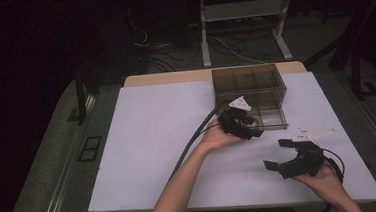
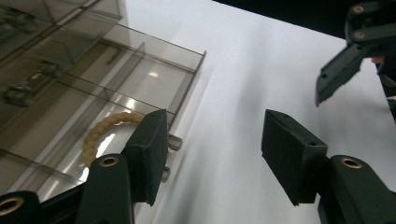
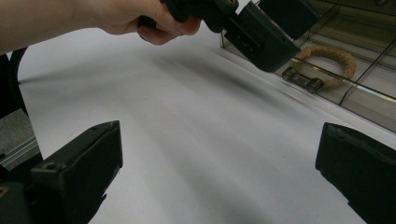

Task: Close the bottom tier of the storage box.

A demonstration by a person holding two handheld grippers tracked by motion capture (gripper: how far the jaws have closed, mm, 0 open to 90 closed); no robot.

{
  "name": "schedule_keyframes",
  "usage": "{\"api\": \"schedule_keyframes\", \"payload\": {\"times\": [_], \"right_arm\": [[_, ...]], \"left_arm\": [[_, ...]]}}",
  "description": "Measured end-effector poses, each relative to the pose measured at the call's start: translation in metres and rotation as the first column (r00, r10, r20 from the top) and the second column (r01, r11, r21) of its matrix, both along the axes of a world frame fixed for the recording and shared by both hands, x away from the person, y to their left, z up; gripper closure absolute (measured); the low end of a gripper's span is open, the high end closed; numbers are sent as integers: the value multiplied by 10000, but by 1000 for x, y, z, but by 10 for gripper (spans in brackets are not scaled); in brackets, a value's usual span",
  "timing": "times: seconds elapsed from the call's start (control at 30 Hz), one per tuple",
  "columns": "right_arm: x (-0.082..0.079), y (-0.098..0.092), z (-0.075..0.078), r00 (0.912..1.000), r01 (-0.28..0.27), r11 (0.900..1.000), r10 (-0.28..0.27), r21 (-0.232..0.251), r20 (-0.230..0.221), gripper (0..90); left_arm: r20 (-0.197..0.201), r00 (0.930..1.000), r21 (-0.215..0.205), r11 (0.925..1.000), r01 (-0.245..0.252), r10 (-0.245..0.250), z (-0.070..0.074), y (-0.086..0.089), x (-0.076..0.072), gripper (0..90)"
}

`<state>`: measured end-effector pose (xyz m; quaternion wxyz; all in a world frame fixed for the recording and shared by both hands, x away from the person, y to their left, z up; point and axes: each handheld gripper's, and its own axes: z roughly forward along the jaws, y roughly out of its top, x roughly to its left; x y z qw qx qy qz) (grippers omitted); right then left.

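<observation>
The left gripper [image 1: 247,128] stood at the front edge of the pulled-out drawer [image 1: 272,117] of a smoky transparent drawer box [image 1: 247,84], which sat at the far right part of the white table [image 1: 153,138]. Its jaws were about half open, and nothing was between them. In the left gripper view, one black pad [image 2: 152,151] lay just beside the small clear knob [image 2: 173,141] on the drawer front; I could not tell if it really touched it. The other pad [image 2: 289,156] hung over bare table.

Inside the drawer lay a ring of beige twisted rope [image 3: 329,60], near the front wall and close behind the knob. No jaw was touching it.

The right gripper [image 1: 275,166] was held low over the table at the near right side, well apart from the box. Its jaws were spread wide and empty; in the right gripper view both pads [image 3: 79,172] framed only the white surface, with the left hand [image 3: 140,21] and its gripper farther off, by the drawer.
</observation>
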<state>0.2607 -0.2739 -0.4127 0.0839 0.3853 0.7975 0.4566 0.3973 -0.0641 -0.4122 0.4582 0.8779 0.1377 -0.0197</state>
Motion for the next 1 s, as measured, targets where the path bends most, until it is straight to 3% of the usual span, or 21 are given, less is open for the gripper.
{"api": "schedule_keyframes", "payload": {"times": [0.53,1.0], "right_arm": [[0,0,0,10000,-23,10000,23,-33,4,1],[0,1,0,10000,-48,10000,48,-49,2,1]], "left_arm": [[-217,9993,198,9993,323,-319,-11,-4,-2,532],[-335,9994,693,9975,131,-108,-28,-11,1,835]]}}
